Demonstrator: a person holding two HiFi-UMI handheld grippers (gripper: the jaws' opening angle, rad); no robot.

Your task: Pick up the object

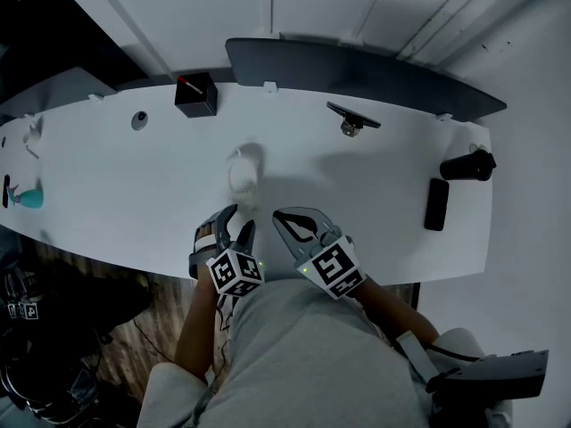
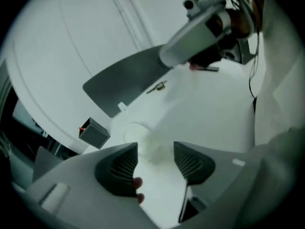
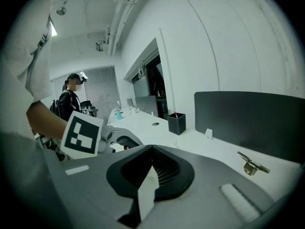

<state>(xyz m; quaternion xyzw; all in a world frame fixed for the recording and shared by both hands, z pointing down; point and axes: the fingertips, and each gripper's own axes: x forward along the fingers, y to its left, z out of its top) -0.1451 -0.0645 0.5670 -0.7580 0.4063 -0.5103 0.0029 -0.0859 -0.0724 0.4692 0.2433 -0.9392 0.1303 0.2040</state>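
While left gripper [image 2: 156, 148] gapes, white object [image 1: 243, 171] lies beyond its jaws.

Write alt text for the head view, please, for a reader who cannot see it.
From above, a person's left gripper, jaws apart, points at a small white object on a white desk; the right gripper beside it is shut. A black box stands at the desk's far edge, a black cylinder at the right.
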